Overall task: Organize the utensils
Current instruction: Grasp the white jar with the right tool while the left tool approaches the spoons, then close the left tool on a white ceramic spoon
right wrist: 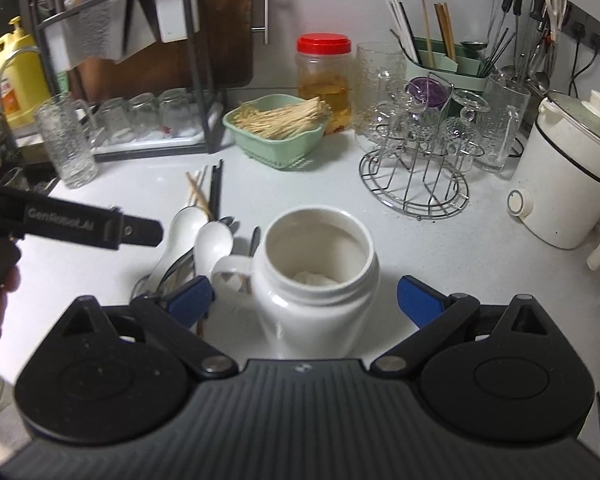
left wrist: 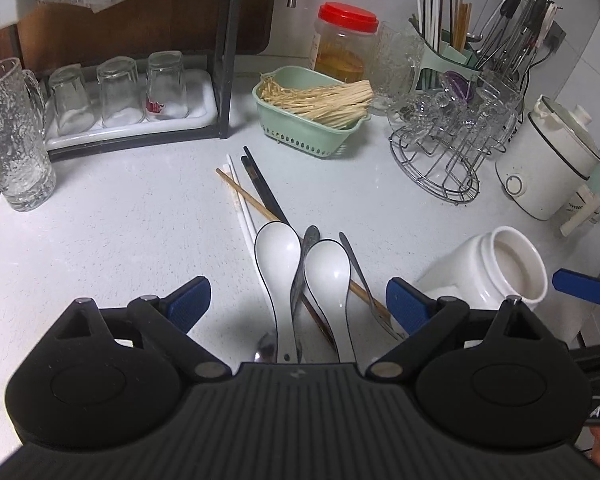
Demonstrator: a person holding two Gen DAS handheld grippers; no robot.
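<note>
Spoons: we saw two white ceramic spoons [left wrist: 300, 276] lying bowls toward frame top.
Jar: white jar [right wrist: 320, 272] upright, nearly empty.
Fingers: both the left gripper [left wrist: 299, 304] and the right gripper [right wrist: 306, 294] gaped wide, gripping nothing.

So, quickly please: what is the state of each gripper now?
Left gripper: open, holding nothing, above the white spoons.
Right gripper: open around the white jar, not gripping it.

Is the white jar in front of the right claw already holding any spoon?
No: the white jar has no utensil standing in it, and both white spoons lie on the counter beside it.
</note>
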